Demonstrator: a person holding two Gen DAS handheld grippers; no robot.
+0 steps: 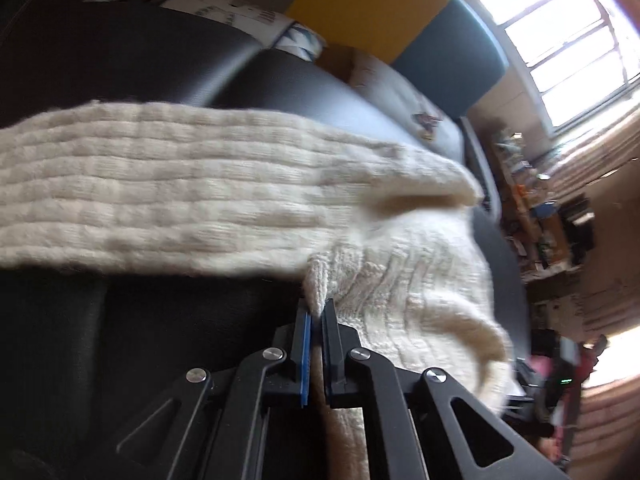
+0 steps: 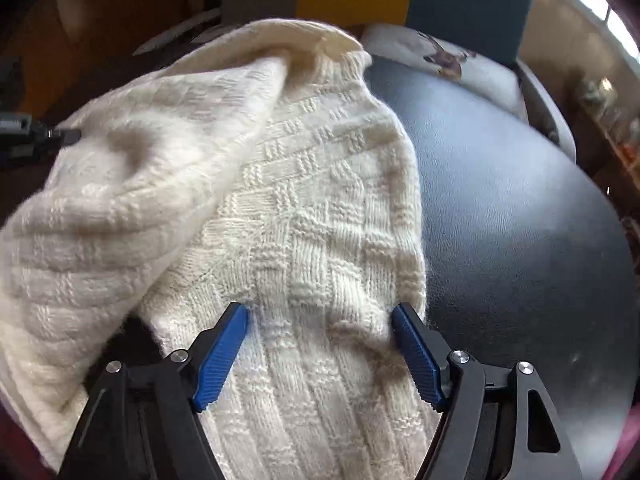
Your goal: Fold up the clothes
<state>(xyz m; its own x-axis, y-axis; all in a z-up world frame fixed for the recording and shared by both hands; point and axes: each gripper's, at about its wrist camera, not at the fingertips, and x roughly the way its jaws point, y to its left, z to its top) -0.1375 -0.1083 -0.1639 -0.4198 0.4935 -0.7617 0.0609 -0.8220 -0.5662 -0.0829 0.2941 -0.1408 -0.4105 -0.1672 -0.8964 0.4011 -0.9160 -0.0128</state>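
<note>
The left gripper [image 1: 318, 308] has its two fingers pressed nearly together on a thin pinch of cream knit, a small ridge of the sweater [image 1: 224, 196] caught right at the fingertips and nothing more. That is a slight hold, I'd say; the yarn is thick and fuzzy, and if the arm pulls hard the pinch may slide out or drag a single layer away from the rest.

The right gripper [image 2: 320, 316] stands with its fingers [image 2: 224, 356] spread wide, one blue pad on each side of a long knitted panel, touching or almost touching the wool but clamping none of it. If it closes where it is, it could bunch the panel into a lump instead of taking an edge.

Beyond the fingers the sweater lies heaped on the black leather sofa seat [image 2: 520, 220], one part humped over another, with its far end up near the seat's back edge by a pale cushion [image 2: 460, 68]. The sleeve-like strip in the left view stretches across toward the seat's left side. The seat looks smooth and domed, so loose wool may creep toward the front edge and slip off. Whether any of it hangs over already, I cannot tell.
</note>
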